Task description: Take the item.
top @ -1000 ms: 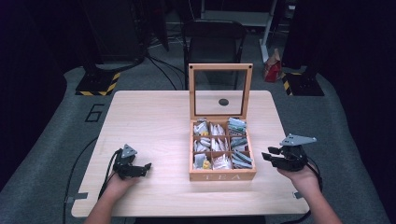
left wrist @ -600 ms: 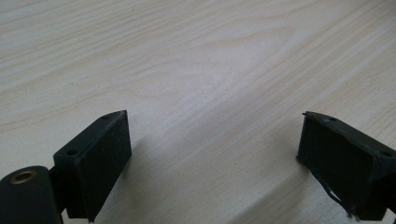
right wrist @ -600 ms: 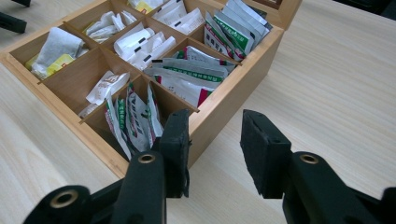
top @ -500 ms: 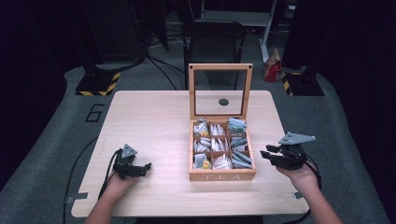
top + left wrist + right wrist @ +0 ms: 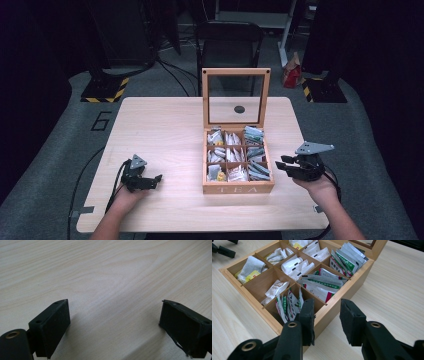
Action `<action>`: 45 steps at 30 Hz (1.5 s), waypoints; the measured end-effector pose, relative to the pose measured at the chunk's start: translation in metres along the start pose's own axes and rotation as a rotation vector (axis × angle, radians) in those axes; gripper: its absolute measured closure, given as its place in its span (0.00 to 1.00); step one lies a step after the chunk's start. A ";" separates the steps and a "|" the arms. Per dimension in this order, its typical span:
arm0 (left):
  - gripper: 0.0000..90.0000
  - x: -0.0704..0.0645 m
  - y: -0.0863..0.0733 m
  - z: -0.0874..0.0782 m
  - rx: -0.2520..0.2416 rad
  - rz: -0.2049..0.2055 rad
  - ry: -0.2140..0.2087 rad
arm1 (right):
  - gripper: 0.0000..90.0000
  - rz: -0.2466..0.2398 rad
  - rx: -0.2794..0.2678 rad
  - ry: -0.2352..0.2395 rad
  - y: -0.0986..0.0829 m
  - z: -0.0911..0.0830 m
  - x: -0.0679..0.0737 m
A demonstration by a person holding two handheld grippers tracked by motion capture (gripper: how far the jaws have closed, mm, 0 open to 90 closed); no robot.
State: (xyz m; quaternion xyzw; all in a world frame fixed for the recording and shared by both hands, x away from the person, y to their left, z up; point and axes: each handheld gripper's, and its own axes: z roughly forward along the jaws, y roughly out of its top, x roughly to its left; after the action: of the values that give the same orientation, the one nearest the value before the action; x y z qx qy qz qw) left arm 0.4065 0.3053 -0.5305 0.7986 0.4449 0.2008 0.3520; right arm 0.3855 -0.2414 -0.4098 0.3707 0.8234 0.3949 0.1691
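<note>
Wooden tea box [image 5: 238, 188] sits right of centre on the desk [image 5: 165, 125], nearer the front edge than the back, its front wall lettered TEA. Glass-paned lid [image 5: 236, 97] stands upright at the back of the box. Inside, nine compartments in a three-by-three grid, each holding tea bag packets [image 5: 325, 285]; white and green-striped wrappers mostly, one with a yellow tag in the front left compartment as seen from above. Right gripper [image 5: 286, 165] hovers just beside the box's right wall, toward the front right corner of the desk, held in the person's right hand [image 5: 320, 187]. In the right gripper view its gripper [image 5: 327, 322] has jaws parted a moderate gap and holding nothing, and they seem to straddle the near wall of the box, one jaw over a compartment and the other outside; contact with the wood cannot be told. Left gripper [image 5: 150, 181] lies low near the front left corner of the desk, well apart from the box. In the left gripper view its gripper [image 5: 113, 315] has jaws spread wide and empty, with bare pale wood grain between them. A small dark round spot [image 5: 239, 109] shows through the lid's pane on the desk behind.
</note>
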 end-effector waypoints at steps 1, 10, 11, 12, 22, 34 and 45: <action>0.10 0.000 0.000 0.000 0.000 -0.001 -0.001 | 0.72 -0.006 0.002 0.008 0.000 0.002 0.001; 0.10 0.000 0.000 0.000 0.001 0.002 0.001 | 0.76 -0.029 0.013 0.042 0.000 0.010 0.003; 0.10 0.000 0.000 0.000 0.001 0.000 -0.001 | 0.76 -0.026 0.012 0.044 0.000 0.011 0.003; 0.10 0.000 0.000 0.000 0.001 0.000 -0.001 | 0.77 -0.019 0.008 0.047 0.000 0.012 0.004; 0.10 0.000 0.000 0.000 0.001 0.001 -0.001 | 0.82 -0.063 0.026 0.086 0.004 0.025 0.010; 0.10 0.000 0.000 0.000 0.001 0.002 0.000 | 0.83 -0.062 0.038 0.117 0.004 0.039 0.013; 0.10 0.000 0.000 0.000 0.002 0.003 0.001 | 0.85 -0.063 0.056 0.129 0.002 0.049 0.012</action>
State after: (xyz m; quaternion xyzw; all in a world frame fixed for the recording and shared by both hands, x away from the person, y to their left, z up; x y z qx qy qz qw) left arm 0.4065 0.3055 -0.5304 0.7993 0.4443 0.2014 0.3509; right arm 0.4067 -0.2061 -0.4393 0.3229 0.8546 0.3893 0.1175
